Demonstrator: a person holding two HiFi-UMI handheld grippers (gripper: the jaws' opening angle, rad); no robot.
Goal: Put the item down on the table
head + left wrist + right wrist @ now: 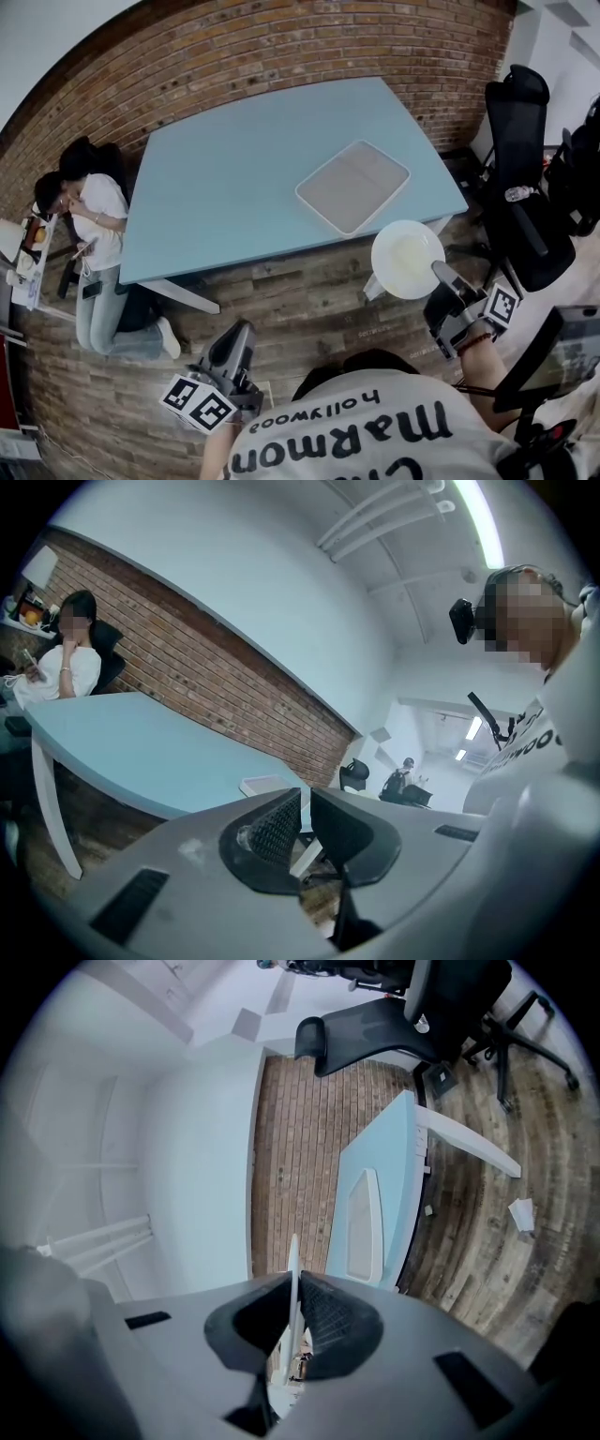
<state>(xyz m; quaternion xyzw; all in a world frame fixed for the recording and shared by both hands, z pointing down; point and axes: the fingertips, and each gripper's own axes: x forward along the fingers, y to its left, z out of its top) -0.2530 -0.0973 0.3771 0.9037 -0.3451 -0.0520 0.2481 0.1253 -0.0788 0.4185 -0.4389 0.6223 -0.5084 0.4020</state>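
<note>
A white round plate [406, 260] hangs in the air off the near right corner of the light blue table [234, 178], above the wooden floor. My right gripper [442, 274] is shut on the plate's near rim. In the right gripper view the plate [292, 1258] shows edge-on as a thin white line between the pads, and the right gripper [295, 1299] clamps it. My left gripper [242, 330] is low at the left, away from the table, shut with nothing in it. In its own view the left gripper [306, 810] has its pads almost touching.
A pale rectangular tray [352, 186] lies on the table near its right end. A person [94, 220] sits by the table's left end. A black office chair [520, 178] stands to the right. A brick wall runs behind the table.
</note>
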